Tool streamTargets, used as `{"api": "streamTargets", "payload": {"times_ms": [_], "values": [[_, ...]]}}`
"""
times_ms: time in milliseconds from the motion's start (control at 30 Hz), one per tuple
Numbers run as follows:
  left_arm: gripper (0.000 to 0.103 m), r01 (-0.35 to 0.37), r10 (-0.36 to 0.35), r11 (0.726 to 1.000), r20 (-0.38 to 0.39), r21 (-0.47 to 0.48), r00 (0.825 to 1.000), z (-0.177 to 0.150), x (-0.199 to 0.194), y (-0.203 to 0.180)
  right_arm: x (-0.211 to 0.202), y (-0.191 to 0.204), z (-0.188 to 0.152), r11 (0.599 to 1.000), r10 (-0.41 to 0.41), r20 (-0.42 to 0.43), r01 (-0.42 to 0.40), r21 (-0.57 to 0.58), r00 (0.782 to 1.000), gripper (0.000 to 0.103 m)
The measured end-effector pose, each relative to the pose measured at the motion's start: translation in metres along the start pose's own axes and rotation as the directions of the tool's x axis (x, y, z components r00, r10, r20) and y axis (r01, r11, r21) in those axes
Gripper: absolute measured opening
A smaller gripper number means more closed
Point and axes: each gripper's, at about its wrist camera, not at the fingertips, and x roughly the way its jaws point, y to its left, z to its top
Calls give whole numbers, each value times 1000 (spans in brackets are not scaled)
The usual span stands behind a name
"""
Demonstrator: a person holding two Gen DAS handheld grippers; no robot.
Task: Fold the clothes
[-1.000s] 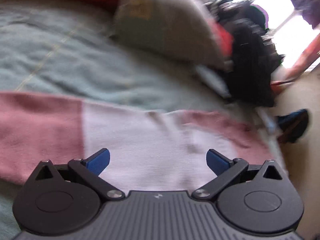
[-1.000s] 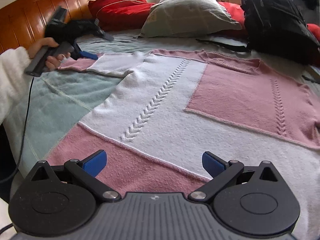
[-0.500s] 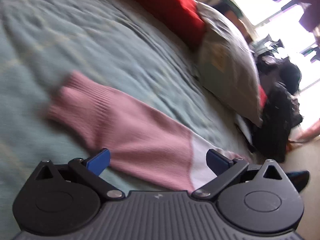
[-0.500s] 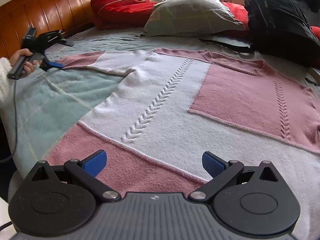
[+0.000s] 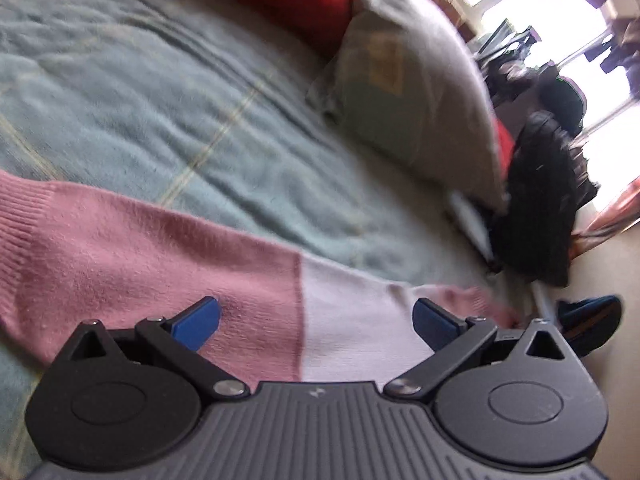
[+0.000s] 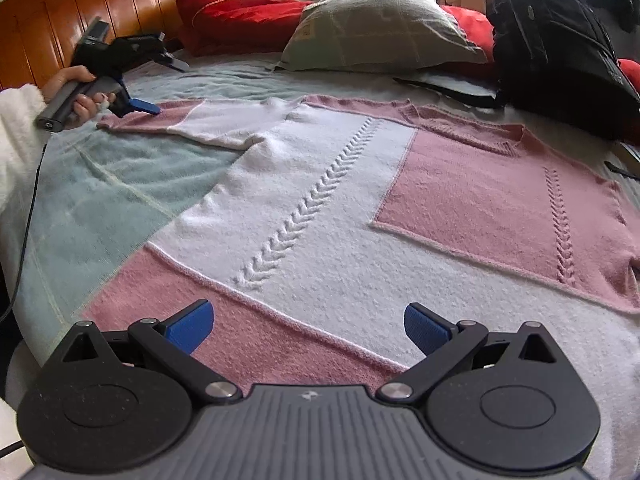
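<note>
The sweater (image 6: 320,216) lies spread flat on the bed (image 6: 100,200). Both claws are apart: the left claw (image 5: 316,318) hovers over the sleeve (image 5: 160,256), the right claw (image 6: 308,322) over the hem. The fold seems not yet begun; next, pinch the sleeve and carry it inward.

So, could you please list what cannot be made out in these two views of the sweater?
- Sweater's other sleeve: right wrist view, cut off by the right edge.
- Hem: right wrist view, hidden under the right gripper.
- Sleeve cuff end: left wrist view, cut off by the left edge.
- Dark heap beside the pillow: left wrist view, blurred against window glare.
</note>
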Motion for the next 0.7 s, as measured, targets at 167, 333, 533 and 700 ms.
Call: {"api": "streamTargets", "payload": {"times_ms": [167, 333, 533, 700], "values": [[102, -20, 24, 998, 76, -59, 997, 4, -25, 37, 4, -4, 2, 1000, 5, -4, -5, 0, 1000, 103], [102, -90, 119, 983, 181, -162, 976, 9, -60, 80, 6, -6, 5, 1000, 19, 2, -19, 12, 1000, 103], [102, -133, 159, 981, 197, -138, 968, 14, -58, 62, 7, -4, 5, 1000, 23, 2, -23, 11, 1000, 103], [102, -102, 105, 994, 140, -27, 985, 21, -26, 36, 7, -2, 6, 1000, 22, 6, -22, 7, 1000, 103]]}}
